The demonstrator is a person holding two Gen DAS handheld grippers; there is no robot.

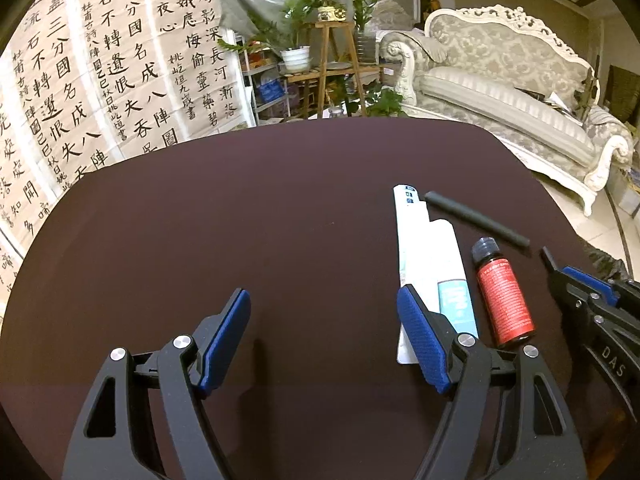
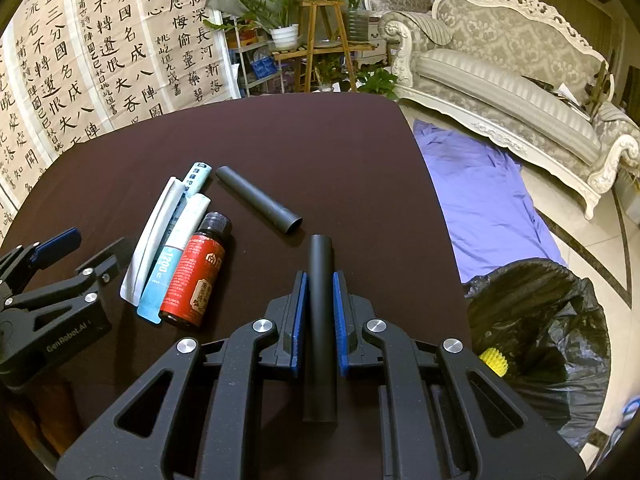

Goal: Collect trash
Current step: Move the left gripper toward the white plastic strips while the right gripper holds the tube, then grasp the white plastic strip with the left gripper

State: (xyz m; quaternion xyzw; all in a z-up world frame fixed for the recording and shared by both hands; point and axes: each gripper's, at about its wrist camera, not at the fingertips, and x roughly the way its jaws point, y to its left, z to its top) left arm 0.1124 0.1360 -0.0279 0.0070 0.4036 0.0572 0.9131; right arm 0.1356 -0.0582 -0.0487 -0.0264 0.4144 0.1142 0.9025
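Observation:
My right gripper (image 2: 320,276) is shut on a black tube (image 2: 320,340) that lies lengthwise between its blue pads, above the dark table (image 2: 320,140). A second black tube (image 2: 260,200) (image 1: 476,218) lies on the table. Beside it are a red-labelled bottle with a black cap (image 2: 196,276) (image 1: 504,300) and white and teal flat packs (image 2: 168,240) (image 1: 432,256). My left gripper (image 1: 324,300) (image 2: 86,250) stands open just left of the packs, with only bare table between its fingers. Its right finger (image 1: 420,332) overlaps the packs' edge in the left wrist view.
An open black trash bag (image 2: 540,320) stands on the floor past the table's right edge, a yellow item (image 2: 494,362) inside. A purple cloth (image 2: 480,200) lies on the floor beyond it. A sofa (image 2: 500,72), plant stands (image 2: 320,28) and calligraphy sheets (image 1: 100,80) ring the table.

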